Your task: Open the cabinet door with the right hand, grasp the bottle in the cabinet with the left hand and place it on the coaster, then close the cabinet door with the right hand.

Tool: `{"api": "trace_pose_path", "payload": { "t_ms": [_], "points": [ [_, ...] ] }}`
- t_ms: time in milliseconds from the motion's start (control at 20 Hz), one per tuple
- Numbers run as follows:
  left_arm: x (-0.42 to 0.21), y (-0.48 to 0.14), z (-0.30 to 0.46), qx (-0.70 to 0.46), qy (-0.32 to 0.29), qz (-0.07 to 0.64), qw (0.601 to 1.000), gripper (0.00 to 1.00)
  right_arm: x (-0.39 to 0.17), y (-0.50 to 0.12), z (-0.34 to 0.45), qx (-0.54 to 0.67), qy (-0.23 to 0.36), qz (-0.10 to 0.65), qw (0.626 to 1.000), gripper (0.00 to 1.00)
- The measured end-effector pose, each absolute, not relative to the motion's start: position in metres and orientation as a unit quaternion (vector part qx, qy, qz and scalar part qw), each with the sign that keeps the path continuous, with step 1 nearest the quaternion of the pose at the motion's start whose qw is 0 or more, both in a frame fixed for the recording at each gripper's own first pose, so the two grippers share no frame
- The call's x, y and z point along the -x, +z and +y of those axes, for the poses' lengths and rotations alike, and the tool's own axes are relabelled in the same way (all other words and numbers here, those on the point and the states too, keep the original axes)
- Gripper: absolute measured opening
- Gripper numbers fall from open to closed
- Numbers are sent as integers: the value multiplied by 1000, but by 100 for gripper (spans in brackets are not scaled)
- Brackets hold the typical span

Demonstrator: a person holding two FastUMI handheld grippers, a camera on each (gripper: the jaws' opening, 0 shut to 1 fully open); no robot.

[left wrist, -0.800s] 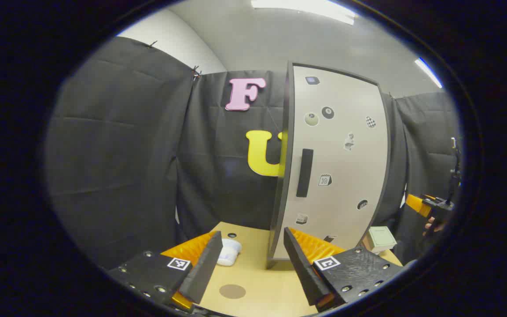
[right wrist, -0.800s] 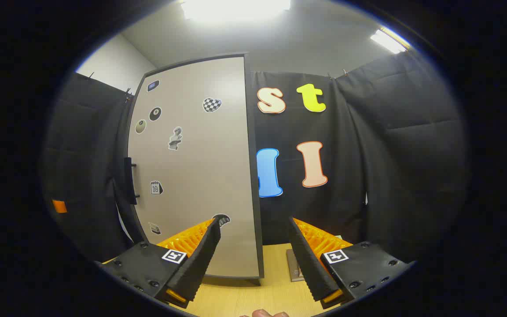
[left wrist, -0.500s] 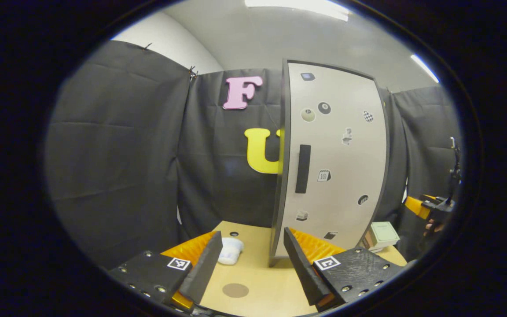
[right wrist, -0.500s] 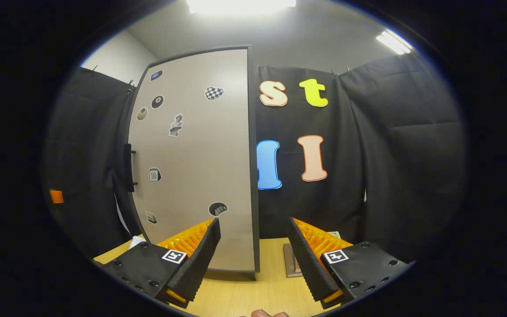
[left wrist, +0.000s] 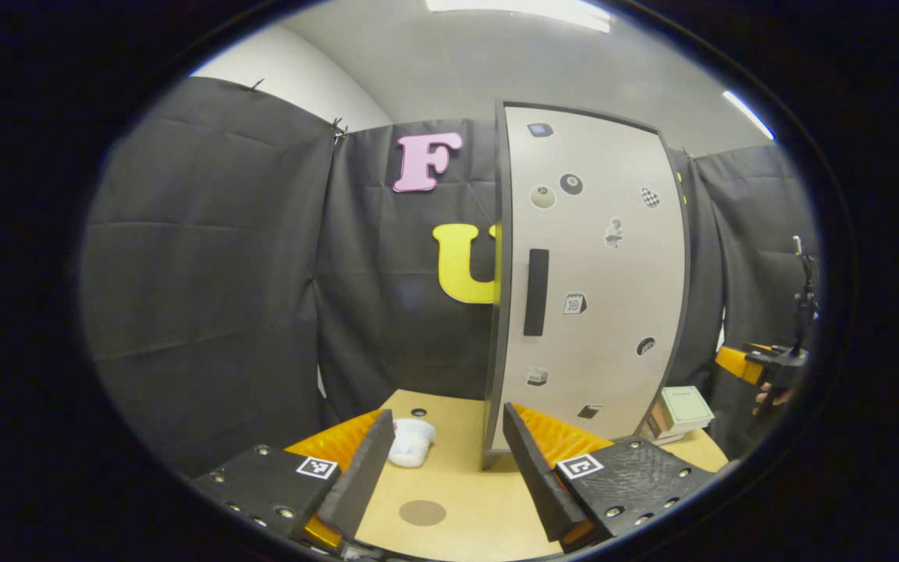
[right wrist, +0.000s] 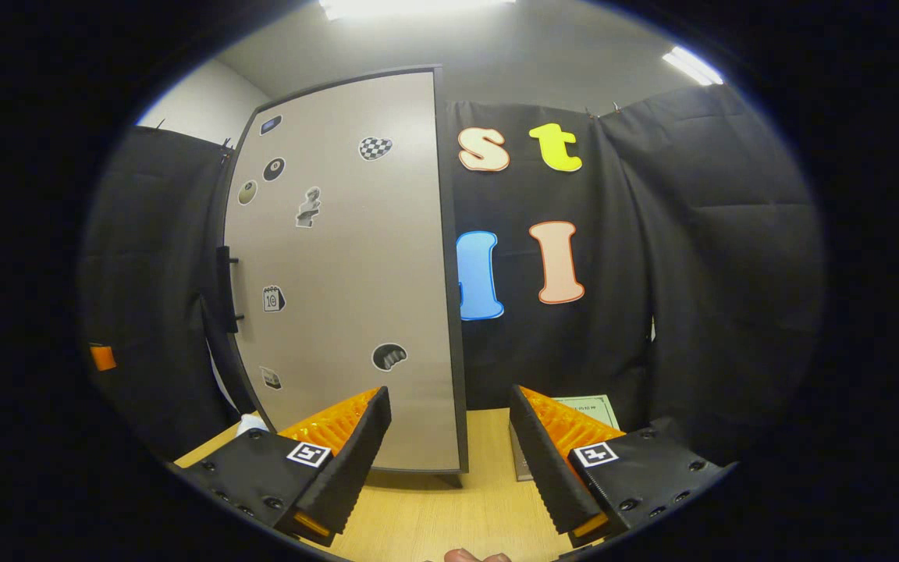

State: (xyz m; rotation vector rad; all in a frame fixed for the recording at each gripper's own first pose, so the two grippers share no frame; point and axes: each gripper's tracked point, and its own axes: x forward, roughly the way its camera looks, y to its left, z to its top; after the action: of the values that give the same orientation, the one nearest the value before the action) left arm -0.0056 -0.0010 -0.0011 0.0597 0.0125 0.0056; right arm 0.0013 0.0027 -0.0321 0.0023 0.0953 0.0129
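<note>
The tall cabinet stands on the wooden table with its beige, sticker-covered door (left wrist: 598,273) shut, so the bottle is hidden. A black vertical handle (left wrist: 535,293) sits near the door's left edge, and shows side-on in the right gripper view (right wrist: 225,289). The round brown coaster (left wrist: 422,512) lies on the table just ahead of my left gripper (left wrist: 442,476), which is open and holds nothing. My right gripper (right wrist: 449,460) is open too, facing the door (right wrist: 348,273) at a distance. It appears far right in the left gripper view (left wrist: 762,365).
A white lump (left wrist: 410,441) lies on the table (left wrist: 457,421) left of the cabinet. A small pale green box (left wrist: 676,407) rests at the cabinet's right side, also seen in the right gripper view (right wrist: 586,404). A fingertip (right wrist: 469,556) pokes in at the bottom edge.
In both views the cabinet has slid slightly upward and more table shows below it. Both grippers stay open. The door stays shut.
</note>
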Motion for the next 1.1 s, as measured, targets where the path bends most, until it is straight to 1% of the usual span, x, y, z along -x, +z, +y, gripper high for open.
{"api": "trace_pose_path", "payload": {
  "t_ms": [50,100,150,450,500,550,600,650,750,800,950,1000,1050,1100],
  "points": [
    [5,-1,-1,-29,4,6,1000,85,-2,-30,6,1,9,46,999,97],
    [6,-1,-2,-28,4,6,1000,85,-3,-30,8,2,12,46,999,97],
    [7,-1,-2,-27,5,6,1000,85,-4,-29,11,4,14,46,999,94],
    [12,-9,5,-20,24,23,999,84,-14,-23,37,-3,29,51,998,94],
    [13,-11,5,-18,31,26,999,85,-18,-22,45,-4,35,53,998,97],
    [13,-11,8,-19,39,28,999,85,-22,-21,54,-3,42,56,998,94],
    [12,-12,11,-22,46,27,998,84,-25,-19,65,-3,50,59,997,97],
    [12,-11,16,-23,55,26,998,84,-27,-17,76,-3,59,61,996,95],
    [16,-12,27,-20,64,30,997,84,-31,-10,98,-1,72,59,996,95],
    [20,-12,32,-18,66,30,997,86,-33,-5,109,1,75,58,996,94],
    [23,-13,54,-13,72,28,997,87,-39,12,140,10,83,54,995,94],
    [23,-17,61,-17,74,27,997,87,-40,16,151,11,87,55,995,97],
    [23,-19,70,-24,79,27,996,87,-42,21,161,12,91,55,994,94],
    [25,-23,81,-30,81,27,996,86,-42,26,170,14,91,52,994,94]
  ]
}}
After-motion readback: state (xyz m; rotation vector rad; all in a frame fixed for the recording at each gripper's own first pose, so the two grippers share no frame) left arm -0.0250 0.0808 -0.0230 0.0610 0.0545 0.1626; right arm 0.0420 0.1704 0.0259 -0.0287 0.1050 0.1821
